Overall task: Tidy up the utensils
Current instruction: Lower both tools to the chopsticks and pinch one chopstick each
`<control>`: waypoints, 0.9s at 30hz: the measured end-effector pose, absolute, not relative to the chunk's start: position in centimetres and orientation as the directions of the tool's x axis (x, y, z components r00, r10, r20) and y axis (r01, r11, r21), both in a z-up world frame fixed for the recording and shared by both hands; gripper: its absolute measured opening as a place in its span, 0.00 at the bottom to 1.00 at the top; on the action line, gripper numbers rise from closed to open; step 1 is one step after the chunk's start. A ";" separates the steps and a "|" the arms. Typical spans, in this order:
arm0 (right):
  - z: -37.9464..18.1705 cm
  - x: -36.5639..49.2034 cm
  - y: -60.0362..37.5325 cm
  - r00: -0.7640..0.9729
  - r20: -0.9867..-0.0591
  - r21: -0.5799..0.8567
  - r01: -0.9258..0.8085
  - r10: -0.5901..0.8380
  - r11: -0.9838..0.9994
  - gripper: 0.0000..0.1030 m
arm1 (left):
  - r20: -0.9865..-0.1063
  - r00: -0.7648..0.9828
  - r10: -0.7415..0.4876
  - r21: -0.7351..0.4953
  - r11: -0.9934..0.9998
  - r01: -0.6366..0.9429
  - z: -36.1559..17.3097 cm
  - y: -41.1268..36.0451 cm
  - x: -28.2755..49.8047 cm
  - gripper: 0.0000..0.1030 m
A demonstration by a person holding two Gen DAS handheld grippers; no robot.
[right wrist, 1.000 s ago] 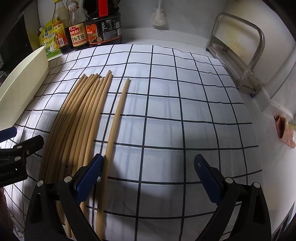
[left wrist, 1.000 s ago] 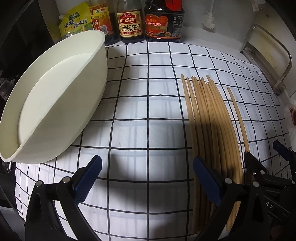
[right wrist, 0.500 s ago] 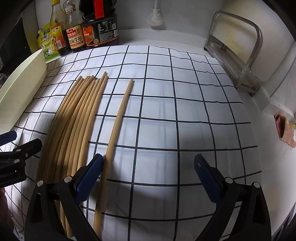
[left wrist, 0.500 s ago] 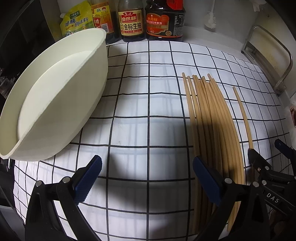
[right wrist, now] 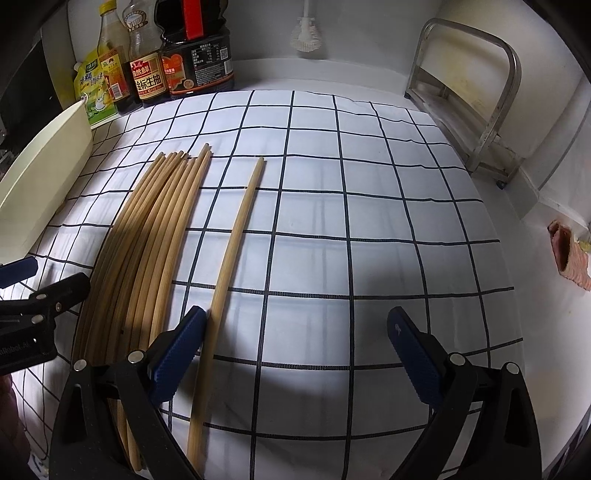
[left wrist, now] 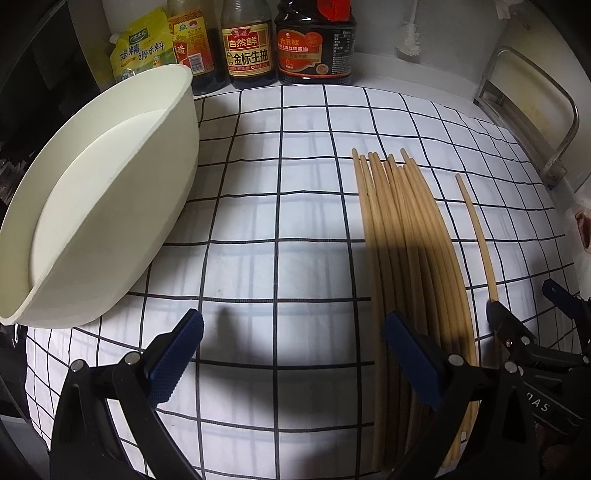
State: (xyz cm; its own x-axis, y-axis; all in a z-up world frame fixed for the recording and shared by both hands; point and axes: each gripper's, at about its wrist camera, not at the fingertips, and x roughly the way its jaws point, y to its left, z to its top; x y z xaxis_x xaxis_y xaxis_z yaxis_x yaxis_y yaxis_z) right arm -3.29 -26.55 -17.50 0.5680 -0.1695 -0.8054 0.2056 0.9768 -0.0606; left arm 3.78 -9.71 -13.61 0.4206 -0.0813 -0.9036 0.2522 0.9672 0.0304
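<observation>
Checked cloth (left wrist: 280, 206) over the worktop, cream tub (left wrist: 103, 206) far left, chopstick bundle (right wrist: 147, 236) centre, lone chopstick (right wrist: 236, 229) just right of it, left tool (left wrist: 291, 354) and right tool (right wrist: 295, 347) both spread apart, empty.

We are in a home kitchen. Along the back wall stand soy sauce bottles (left wrist: 248, 48) with Chinese labels, a dark jug of sauce (left wrist: 315, 44) and a yellow seasoning pouch (left wrist: 142, 51). A white dish brush (right wrist: 305, 35) hangs on the wall above them. The bench carries a white cloth with a black grid (left wrist: 277, 206), on which we see a cream basin (left wrist: 103, 206) and a row of wooden chopsticks (left wrist: 406, 236). A steel rack (right wrist: 476, 110) stands in the right corner.
</observation>
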 end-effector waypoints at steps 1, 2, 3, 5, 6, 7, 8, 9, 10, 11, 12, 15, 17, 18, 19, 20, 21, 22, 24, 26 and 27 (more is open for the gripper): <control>-17.5 -3.3 -26.6 0.568 -0.805 -0.060 0.207 -0.170 0.977 0.91 | -0.905 0.418 -0.075 0.038 0.966 0.255 -13.8 -9.8 3.7 0.94; -17.5 -3.3 -26.6 0.568 -0.805 -0.059 0.207 -0.170 0.976 0.91 | -0.905 0.420 -0.070 0.044 0.966 0.254 -13.8 -9.8 3.7 0.94; -17.5 -3.3 -26.6 0.568 -0.805 -0.060 0.208 -0.171 0.976 0.91 | -0.906 0.418 -0.065 0.047 0.967 0.252 -13.9 -9.7 3.7 0.94; -17.5 -3.2 -26.6 0.568 -0.805 -0.060 0.209 -0.171 0.976 0.91 | -0.914 0.402 -0.060 0.047 0.967 0.250 -14.2 -9.6 3.7 0.94; -17.5 -3.2 -26.6 0.568 -0.805 -0.061 0.209 -0.172 0.976 0.91 | -0.916 0.397 -0.058 0.046 0.968 0.248 -14.4 -9.5 3.7 0.94; -17.5 -3.2 -26.6 0.568 -0.805 -0.061 0.209 -0.172 0.976 0.91 | -0.916 0.397 -0.060 0.043 0.968 0.245 -14.4 -9.4 3.7 0.94; -17.5 -3.2 -26.6 0.568 -0.805 -0.061 0.209 -0.172 0.976 0.91 | -0.916 0.398 -0.059 0.043 0.969 0.243 -14.4 -9.3 3.7 0.94; -17.5 -3.2 -26.6 0.569 -0.804 -0.064 0.209 -0.175 0.976 0.91 | -0.915 0.399 -0.055 0.047 0.969 0.241 -14.4 -9.3 3.8 0.94; -17.5 -3.2 -26.5 0.569 -0.803 -0.068 0.208 -0.177 0.976 0.91 | -0.915 0.401 -0.052 0.050 0.969 0.240 -14.4 -9.3 3.8 0.95; -17.5 -3.2 -26.5 0.570 -0.802 -0.074 0.206 -0.181 0.976 0.91 | -0.914 0.402 -0.049 0.054 0.969 0.240 -14.4 -9.3 3.9 0.95; -17.5 -3.2 -26.4 0.570 -0.801 -0.076 0.204 -0.182 0.976 0.91 | -0.914 0.404 -0.046 0.057 0.970 0.238 -14.4 -9.3 4.0 0.95; -17.5 -3.2 -26.1 0.571 -0.801 -0.083 0.191 -0.180 0.978 0.91 | -0.915 0.402 -0.045 0.053 0.972 0.229 -14.4 -9.3 4.1 0.95; -17.5 -3.2 -26.0 0.573 -0.802 -0.078 0.185 -0.172 0.980 0.88 | -0.912 0.408 -0.045 0.055 0.972 0.229 -14.4 -9.4 4.2 0.93; -17.5 -3.2 -25.9 0.574 -0.802 -0.074 0.181 -0.167 0.981 0.86 | -0.909 0.413 -0.050 0.053 0.971 0.233 -14.4 -9.5 4.1 0.89; -17.5 -3.3 -25.9 0.575 -0.802 -0.073 0.178 -0.164 0.981 0.84 | -0.908 0.416 -0.060 0.046 0.970 0.240 -14.3 -9.6 4.1 0.86; -17.4 -3.3 -25.8 0.579 -0.801 -0.066 0.170 -0.154 0.983 0.78 | -0.906 0.417 -0.068 0.041 0.968 0.247 -14.2 -9.9 4.2 0.80; -17.4 -3.4 -25.6 0.582 -0.800 -0.057 0.163 -0.143 0.985 0.75 | -0.905 0.418 -0.075 0.038 0.966 0.256 -14.1 -10.1 4.2 0.73; -17.4 -3.5 -25.5 0.585 -0.800 -0.047 0.155 -0.130 0.987 0.68 | -0.905 0.418 -0.082 0.034 0.964 0.265 -14.0 -10.2 4.1 0.70; -17.3 -3.5 -25.1 0.589 -0.799 -0.045 0.140 -0.120 0.989 0.59 | -0.905 0.413 -0.099 0.023 0.960 0.280 -13.9 -10.6 4.0 0.56; -17.2 -3.5 -24.7 0.589 -0.801 -0.042 0.125 -0.109 0.991 0.48 | -0.906 0.410 -0.108 0.017 0.957 0.290 -13.8 -10.8 3.8 0.46; -17.1 -3.5 -24.4 0.588 -0.802 -0.045 0.118 -0.106 0.992 0.46 | -0.905 0.411 -0.109 0.018 0.956 0.293 -13.7 -10.9 3.7 0.38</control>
